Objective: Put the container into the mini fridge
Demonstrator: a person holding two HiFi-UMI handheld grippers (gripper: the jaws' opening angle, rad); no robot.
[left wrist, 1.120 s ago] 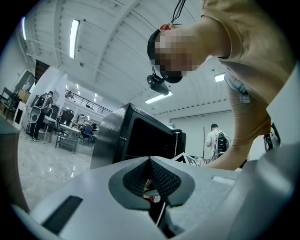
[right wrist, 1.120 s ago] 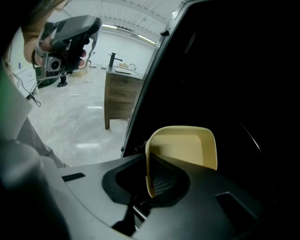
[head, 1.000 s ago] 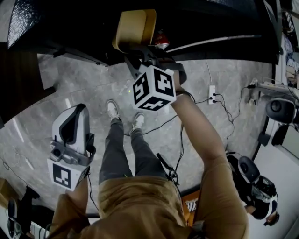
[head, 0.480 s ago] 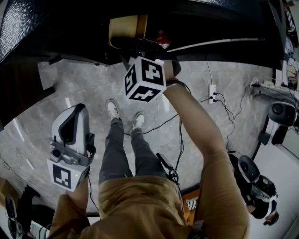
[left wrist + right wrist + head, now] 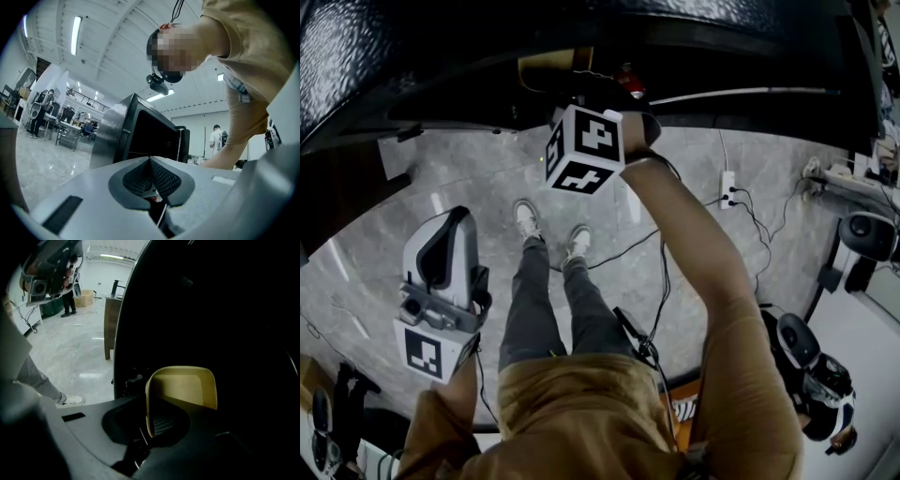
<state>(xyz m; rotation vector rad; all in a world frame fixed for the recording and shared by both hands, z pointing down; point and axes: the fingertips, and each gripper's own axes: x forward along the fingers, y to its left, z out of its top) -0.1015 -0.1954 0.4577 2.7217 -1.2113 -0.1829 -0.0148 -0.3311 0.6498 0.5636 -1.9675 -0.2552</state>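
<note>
The yellow container [image 5: 185, 386] is an open tub, held on its side by its rim, with my right gripper [image 5: 149, 420] shut on the wall. It sits within the dark opening of the black mini fridge [image 5: 211, 310]. From the head view only a sliver of the container [image 5: 551, 67] shows under the fridge's top [image 5: 487, 37], with the right gripper's marker cube [image 5: 584, 148] just outside. My left gripper [image 5: 450, 225] hangs at the lower left, level, jaws shut on nothing [image 5: 151, 164]. Ahead of it stands the mini fridge [image 5: 140, 136] with its door open.
A power strip [image 5: 725, 190] and cables [image 5: 661, 272] lie on the grey stone floor. The person's shoes [image 5: 525, 220] stand before the fridge. Headsets [image 5: 811, 366] lie at the right. A wooden cabinet [image 5: 111, 324] stands beyond the fridge; people stand far off [image 5: 216, 138].
My right gripper has carried the container further into the fridge, upward in the head view, so less of the yellow tub shows. The left gripper has stayed put.
</note>
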